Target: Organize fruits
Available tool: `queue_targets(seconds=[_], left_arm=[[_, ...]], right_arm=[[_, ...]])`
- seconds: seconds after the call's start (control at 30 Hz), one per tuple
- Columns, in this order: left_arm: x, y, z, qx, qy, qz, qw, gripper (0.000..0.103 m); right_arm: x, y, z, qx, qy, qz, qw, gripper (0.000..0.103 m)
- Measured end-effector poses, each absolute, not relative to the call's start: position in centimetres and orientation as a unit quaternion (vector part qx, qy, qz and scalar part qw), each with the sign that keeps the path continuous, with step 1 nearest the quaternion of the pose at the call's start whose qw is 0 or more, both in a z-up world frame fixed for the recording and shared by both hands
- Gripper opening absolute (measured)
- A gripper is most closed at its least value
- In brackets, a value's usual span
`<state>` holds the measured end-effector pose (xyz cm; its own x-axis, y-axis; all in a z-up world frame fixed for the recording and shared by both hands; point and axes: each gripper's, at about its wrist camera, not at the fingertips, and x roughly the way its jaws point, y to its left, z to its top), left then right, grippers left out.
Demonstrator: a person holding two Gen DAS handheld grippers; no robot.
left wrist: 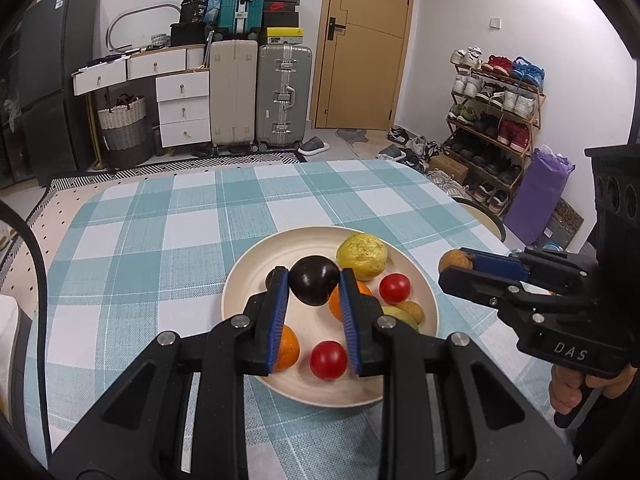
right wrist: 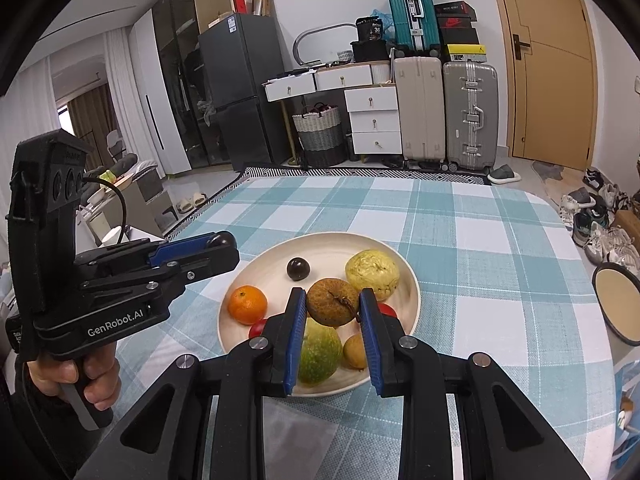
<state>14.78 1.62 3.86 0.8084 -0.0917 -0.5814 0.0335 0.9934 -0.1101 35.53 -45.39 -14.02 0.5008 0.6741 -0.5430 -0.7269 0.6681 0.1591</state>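
A cream plate (left wrist: 256,264) on the checked tablecloth carries several fruits: a yellow-green guava (left wrist: 362,256), two red tomatoes (left wrist: 395,288), oranges (left wrist: 289,349) and a small dark fruit (right wrist: 298,269). My left gripper (left wrist: 313,276) is shut on a dark purple fruit (left wrist: 314,286), held just above the plate. In the right wrist view my right gripper (right wrist: 332,294) is shut on a brown round fruit (right wrist: 331,304) over the plate's (right wrist: 332,248) near side. A green fruit (right wrist: 320,354) lies partly hidden behind its fingers. Each gripper shows in the other's view, off the plate's side.
A second round dish with a dark rim (right wrist: 616,304) sits at the table's right edge. The teal and white tablecloth (right wrist: 460,220) stretches beyond the plate. A person's hand (right wrist: 76,376) holds each gripper's handle. Suitcases, drawers and a shoe rack stand behind the table.
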Motion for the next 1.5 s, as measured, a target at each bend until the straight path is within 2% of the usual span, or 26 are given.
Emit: queue_targets(seconds=[0.6,1.03,1.13,1.2,1.23,1.27,1.3,1.33,1.37,1.4,1.43,1.5], left_arm=[[19.0,1.9,-0.8,-0.051,0.341,-0.027,0.938,0.023],[19.5,2.1,-1.8,-0.047,0.349,-0.022,0.936,0.023],[19.5,2.2,-1.7,-0.05,0.351,-0.017,0.935,0.023],[19.3,2.4,-1.4,-0.056,0.351,-0.02,0.934,0.025],[19.2,2.5,-1.3,-0.056,0.349,-0.02,0.935,0.03],[18.9,2.6,-1.0,-0.055,0.345,-0.017,0.937,0.042],[18.6,2.7,-0.8,-0.053,0.341,-0.012,0.939,0.05],[18.3,2.9,-0.5,-0.053,0.334,-0.006,0.941,0.064],[17.8,3.1,-0.2,-0.055,0.325,-0.004,0.944,0.074],[17.5,3.2,0.1,-0.058,0.321,-0.003,0.945,0.078],[17.1,3.4,0.4,-0.06,0.319,-0.004,0.946,0.083],[16.1,3.5,1.1,-0.061,0.309,-0.008,0.949,0.083]], right_arm=[[38.6,-43.0,-16.9,-0.045,0.328,0.395,0.857,0.027],[39.3,-42.7,-17.6,-0.04,0.338,0.386,0.857,0.028],[39.1,-43.1,-17.3,-0.043,0.334,0.383,0.86,0.033],[39.0,-43.6,-17.1,-0.045,0.328,0.376,0.865,0.041],[38.9,-43.9,-16.9,-0.045,0.326,0.375,0.867,0.043],[38.8,-44.2,-16.8,-0.046,0.324,0.372,0.868,0.049],[38.7,-44.5,-16.7,-0.047,0.323,0.369,0.87,0.053],[38.6,-44.8,-16.6,-0.05,0.323,0.364,0.872,0.055],[38.5,-45.1,-16.6,-0.051,0.323,0.36,0.874,0.064],[38.4,-45.5,-16.5,-0.049,0.322,0.36,0.874,0.076],[38.2,-45.9,-16.5,-0.043,0.318,0.363,0.874,0.081],[37.7,-46.6,-16.4,-0.037,0.314,0.368,0.875,0.091]])
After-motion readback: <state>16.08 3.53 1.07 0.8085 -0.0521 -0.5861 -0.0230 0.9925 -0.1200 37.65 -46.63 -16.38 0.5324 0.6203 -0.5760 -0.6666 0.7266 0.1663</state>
